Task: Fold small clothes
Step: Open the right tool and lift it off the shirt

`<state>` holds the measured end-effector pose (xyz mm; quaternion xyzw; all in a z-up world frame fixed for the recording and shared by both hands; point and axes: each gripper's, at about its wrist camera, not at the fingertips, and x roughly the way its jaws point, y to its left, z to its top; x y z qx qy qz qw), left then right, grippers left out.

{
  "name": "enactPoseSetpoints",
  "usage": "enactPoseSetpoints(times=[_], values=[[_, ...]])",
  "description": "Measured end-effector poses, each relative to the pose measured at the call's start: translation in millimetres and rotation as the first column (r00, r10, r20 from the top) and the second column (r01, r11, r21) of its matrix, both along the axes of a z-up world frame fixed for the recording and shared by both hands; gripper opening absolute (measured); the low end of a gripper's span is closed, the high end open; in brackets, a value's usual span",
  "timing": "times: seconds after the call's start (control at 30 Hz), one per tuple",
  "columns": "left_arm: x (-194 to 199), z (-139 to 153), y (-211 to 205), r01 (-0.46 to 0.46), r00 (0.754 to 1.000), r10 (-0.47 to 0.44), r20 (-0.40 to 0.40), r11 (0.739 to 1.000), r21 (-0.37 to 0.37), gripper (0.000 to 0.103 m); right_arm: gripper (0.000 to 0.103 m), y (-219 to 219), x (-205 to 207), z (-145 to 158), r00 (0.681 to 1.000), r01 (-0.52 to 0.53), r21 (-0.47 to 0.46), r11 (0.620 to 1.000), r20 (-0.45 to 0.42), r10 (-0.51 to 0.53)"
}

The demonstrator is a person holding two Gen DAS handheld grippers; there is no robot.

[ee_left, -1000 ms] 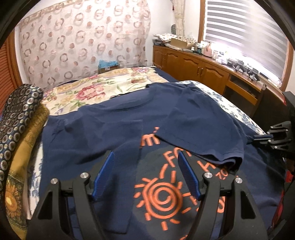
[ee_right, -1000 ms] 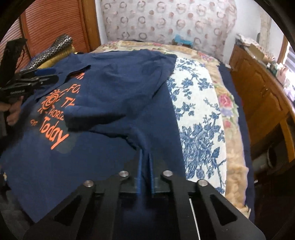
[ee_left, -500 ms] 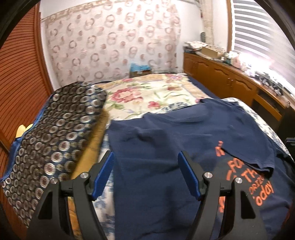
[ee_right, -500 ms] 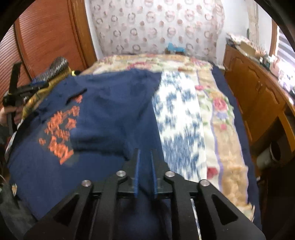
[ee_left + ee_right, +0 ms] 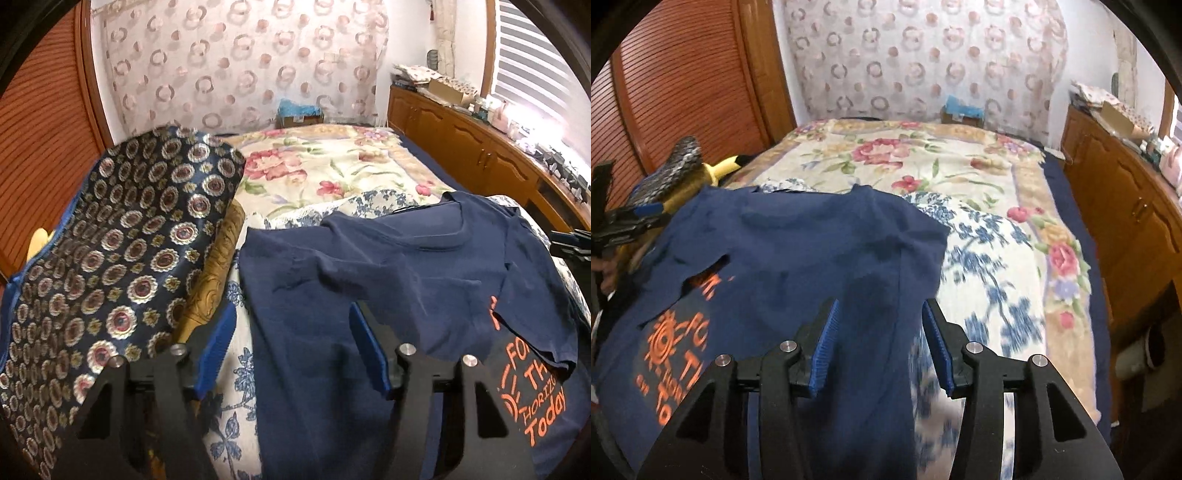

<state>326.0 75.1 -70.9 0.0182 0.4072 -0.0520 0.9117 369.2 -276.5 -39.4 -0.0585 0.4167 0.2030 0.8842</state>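
A bedroom: a bed (image 5: 332,173) spread with a floral blanket (image 5: 923,162) and, nearer the cameras, a white cover with blue flowers (image 5: 993,266). A curtain with ring patterns (image 5: 240,66) hangs behind the bed, a slatted wooden door (image 5: 683,85) stands to the left, and a wooden cabinet (image 5: 461,144) runs along the right under a window blind (image 5: 535,59).

A navy T-shirt (image 5: 369,288) with orange print (image 5: 532,395) lies flat on the blue-flowered cover. Its right-hand sleeve and side are folded inward over the chest, covering part of the lettering; the words "Today" and part of "Horizon" remain readable. In the right wrist view the shirt's near edge is blurred, so exactly where the hem ends is hard to say.

The left tongs (image 5: 291,347) are released, their blue pads apart, straddling the shirt's left edge without pinching it; the jaws have just been closing a little. Beside them to the left lies a dark patterned cushion (image 5: 122,266) on top of a mustard-coloured one (image 5: 218,273).

The right tongs (image 5: 879,347) are also released, having just been opening, with navy cloth below the gap but none between the pads. A yellow plush toy (image 5: 720,168) peeks out near the door, and the left tongs show at that view's left edge with part of a hand (image 5: 605,269).
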Motion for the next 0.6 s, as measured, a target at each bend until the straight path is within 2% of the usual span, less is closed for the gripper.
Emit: enactPoseSetpoints(times=[0.17,0.3,0.47,0.6], values=[[10,-10,-7,0.006,0.999,-0.005,-0.049,1.000,0.027,0.057,0.047,-1,26,-12,1.000,0.022,-0.010,1.000,-0.016,-0.022],[15,-18,-11,-0.013,0.997,0.017,-0.080,0.999,0.051,0.057,0.047,-5,37,-22,0.999,0.039,-0.024,0.999,-0.031,-0.039],[17,-30,-12,-0.037,0.991,0.040,-0.124,0.999,0.028,0.057,0.051,-1,36,-27,1.000,0.023,-0.058,0.998,-0.013,-0.024],[17,-31,-8,-0.063,0.990,0.061,-0.128,0.998,-0.014,0.057,0.055,2,35,-28,1.000,0.015,-0.067,0.998,-0.012,-0.016]])
